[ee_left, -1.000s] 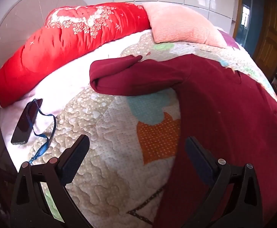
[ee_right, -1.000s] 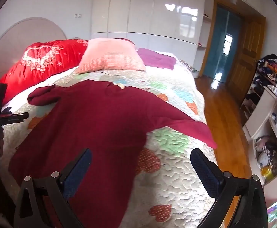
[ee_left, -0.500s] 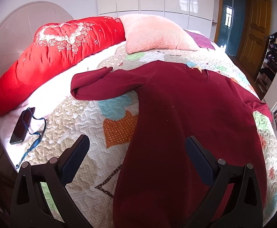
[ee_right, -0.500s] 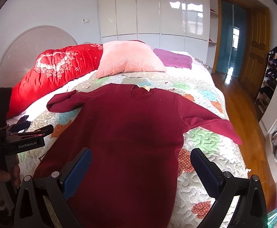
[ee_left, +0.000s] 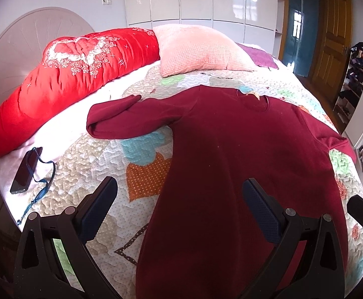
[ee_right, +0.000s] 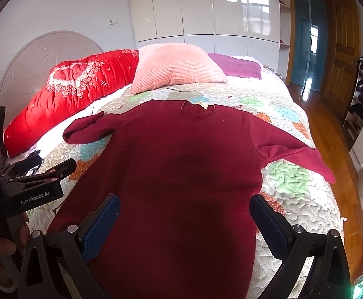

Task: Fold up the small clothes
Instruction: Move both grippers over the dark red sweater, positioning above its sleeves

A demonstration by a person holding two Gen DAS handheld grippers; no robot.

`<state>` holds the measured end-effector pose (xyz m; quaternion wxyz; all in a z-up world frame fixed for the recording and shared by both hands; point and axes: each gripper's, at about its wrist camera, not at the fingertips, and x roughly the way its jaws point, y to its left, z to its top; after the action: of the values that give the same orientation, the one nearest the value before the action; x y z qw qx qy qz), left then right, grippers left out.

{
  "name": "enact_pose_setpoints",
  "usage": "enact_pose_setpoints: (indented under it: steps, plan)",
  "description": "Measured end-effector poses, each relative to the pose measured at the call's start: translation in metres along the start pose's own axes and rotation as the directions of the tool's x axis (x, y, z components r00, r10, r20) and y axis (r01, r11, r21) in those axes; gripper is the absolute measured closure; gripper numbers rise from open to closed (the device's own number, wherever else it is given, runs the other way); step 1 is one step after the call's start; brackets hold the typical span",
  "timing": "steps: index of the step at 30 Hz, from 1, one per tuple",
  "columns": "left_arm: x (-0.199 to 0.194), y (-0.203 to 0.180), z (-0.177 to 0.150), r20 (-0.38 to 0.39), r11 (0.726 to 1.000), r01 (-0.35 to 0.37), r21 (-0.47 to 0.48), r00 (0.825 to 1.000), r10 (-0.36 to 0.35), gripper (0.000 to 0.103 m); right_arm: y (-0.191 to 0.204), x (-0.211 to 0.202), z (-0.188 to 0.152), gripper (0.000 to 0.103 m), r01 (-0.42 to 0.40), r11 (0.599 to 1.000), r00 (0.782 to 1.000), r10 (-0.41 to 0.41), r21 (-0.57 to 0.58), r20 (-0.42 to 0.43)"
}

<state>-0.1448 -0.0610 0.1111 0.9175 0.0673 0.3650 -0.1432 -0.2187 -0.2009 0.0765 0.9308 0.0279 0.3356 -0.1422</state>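
Note:
A dark red long-sleeved sweater [ee_right: 181, 174] lies flat on the quilted bed, neck toward the pillows, both sleeves spread out; it also shows in the left wrist view [ee_left: 243, 162]. Its left sleeve [ee_left: 121, 119] is folded back on itself near the cuff. My left gripper [ee_left: 179, 206] is open and empty above the sweater's lower left edge. My right gripper [ee_right: 185, 219] is open and empty above the sweater's lower middle. The left gripper's body [ee_right: 32, 189] shows at the left of the right wrist view.
A red quilt roll [ee_left: 69, 74] and a pink pillow [ee_left: 201, 47] lie at the bed's head. A dark phone [ee_left: 26, 169] with a blue lanyard lies at the bed's left edge. A wooden floor [ee_right: 331, 134], door and cluttered shelves are to the right.
Both grippers have pulled back and up from the bed, so the whole sweater comes into view. The sweater has not moved. Both grippers stayed open.

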Motion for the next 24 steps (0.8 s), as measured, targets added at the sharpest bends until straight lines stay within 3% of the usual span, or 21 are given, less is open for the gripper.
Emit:
enact_pose_setpoints:
  steps: [10,16,18,24]
  plan:
    - [0.019,-0.001,0.001,-0.024,1.000,0.002,-0.006,1.000,-0.002,0.001,0.029,0.036,0.022,0.000,-0.010,1.000,0.999,0.011,0.028,-0.038]
    - [0.028,-0.008,0.001,-0.034,1.000,0.008,0.009,0.999,-0.008,0.001,-0.032,0.038,0.001,0.000,0.051,0.995,0.997,-0.046,0.086,-0.058]
    - [0.031,-0.010,0.002,-0.036,1.000,0.013,0.014,0.999,-0.012,0.001,-0.041,0.036,0.001,0.000,0.092,0.990,0.994,-0.086,0.110,-0.060]
    - [0.040,-0.014,0.004,-0.042,1.000,0.024,0.016,0.999,-0.024,0.001,-0.040,0.038,0.008,0.000,0.118,0.987,0.992,-0.113,0.113,-0.053]
